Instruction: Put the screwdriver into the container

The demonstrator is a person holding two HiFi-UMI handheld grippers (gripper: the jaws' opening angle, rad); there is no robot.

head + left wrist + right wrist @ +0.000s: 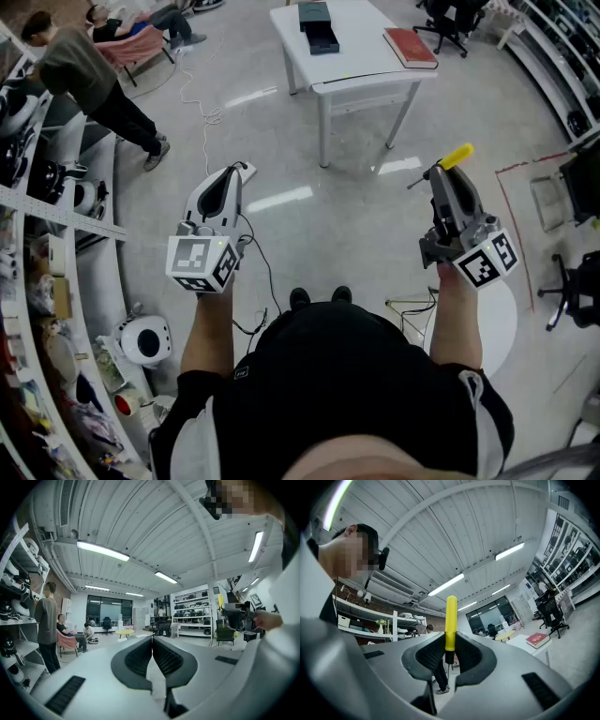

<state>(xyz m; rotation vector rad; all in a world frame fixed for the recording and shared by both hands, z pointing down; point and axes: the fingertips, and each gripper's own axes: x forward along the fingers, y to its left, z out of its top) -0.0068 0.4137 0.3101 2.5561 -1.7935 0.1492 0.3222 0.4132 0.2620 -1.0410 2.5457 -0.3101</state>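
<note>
The right tongs (437, 174) pinch the screwdriver (457, 156) by its yellow handle, its long axis crosswise to the jaws. The left tongs (234, 172) are pressed together, empty. Well ahead and somewhat left of the right tongs, a white worktop (366, 52) carries a dark box (317, 26), probably the container.

A white table (361, 42) carries a red book (410, 47) and a dark container (317, 26).
</note>
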